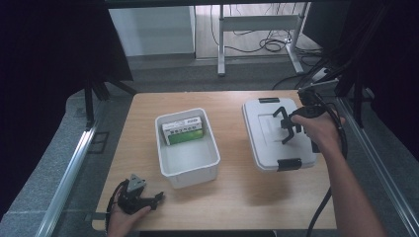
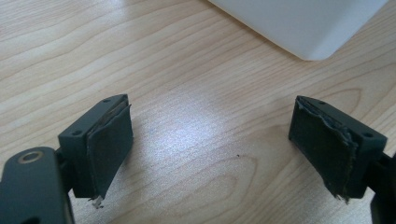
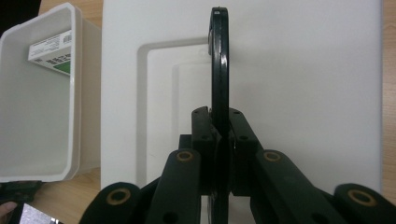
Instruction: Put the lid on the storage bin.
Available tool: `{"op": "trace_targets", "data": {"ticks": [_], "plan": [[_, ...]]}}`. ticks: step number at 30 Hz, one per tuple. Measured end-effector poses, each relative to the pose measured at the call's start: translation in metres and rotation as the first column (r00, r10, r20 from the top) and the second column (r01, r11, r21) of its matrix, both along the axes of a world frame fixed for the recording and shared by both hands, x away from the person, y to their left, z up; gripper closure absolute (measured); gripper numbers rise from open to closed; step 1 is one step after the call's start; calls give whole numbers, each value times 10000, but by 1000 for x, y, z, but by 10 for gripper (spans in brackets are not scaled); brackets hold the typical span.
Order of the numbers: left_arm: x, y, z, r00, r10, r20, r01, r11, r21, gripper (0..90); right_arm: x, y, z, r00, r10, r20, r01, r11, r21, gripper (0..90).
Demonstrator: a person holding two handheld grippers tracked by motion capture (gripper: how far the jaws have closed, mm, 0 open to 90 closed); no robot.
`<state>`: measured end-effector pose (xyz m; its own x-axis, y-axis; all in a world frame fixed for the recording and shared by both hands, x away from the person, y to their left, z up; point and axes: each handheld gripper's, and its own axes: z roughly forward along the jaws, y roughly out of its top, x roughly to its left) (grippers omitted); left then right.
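Taking the open white plastic tub (image 1: pixel 188 148) in the middle of the pale wooden table (image 1: pixel 237 197) as the marker, nothing lies between it and the flat white lid (image 1: pixel 276 133) with black end clips just to its right, where the right gripper (image 1: pixel 288 126) has its jaws clamped tight on the lid's black hinged handle (image 3: pixel 220 65), standing on edge. The tub holds a green-and-white carton (image 1: pixel 184 130) leaning against its far wall. Near the tub's front-left corner the left gripper (image 2: pixel 210 149) sits low over bare wood, jaws spread wide with nothing between them, while beyond the table lie grey flooring, a desk frame and loose cables.
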<state>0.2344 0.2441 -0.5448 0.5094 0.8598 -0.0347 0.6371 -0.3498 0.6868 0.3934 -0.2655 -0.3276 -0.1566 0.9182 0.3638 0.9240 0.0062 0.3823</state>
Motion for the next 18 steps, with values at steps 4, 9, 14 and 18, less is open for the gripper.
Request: {"op": "trace_targets", "data": {"ticks": [4,9,14,18], "plan": [[0,0,0,10000,1,-1,-1,10000,4,136,-1,5,3,10000,79,25,-79,9999,130,843],[0,0,0,10000,-3,-1,3,10000,3,136,-2,10,6,9998,167,110,-170,9993,322,843],[0,0,0,10000,-2,-2,2,10000,0,136,-3,16,10,9995,266,170,-274,9984,492,843],[0,0,0,10000,-2,0,2,10000,18,136,-3,21,12,9989,394,244,-409,9972,634,843]]}}
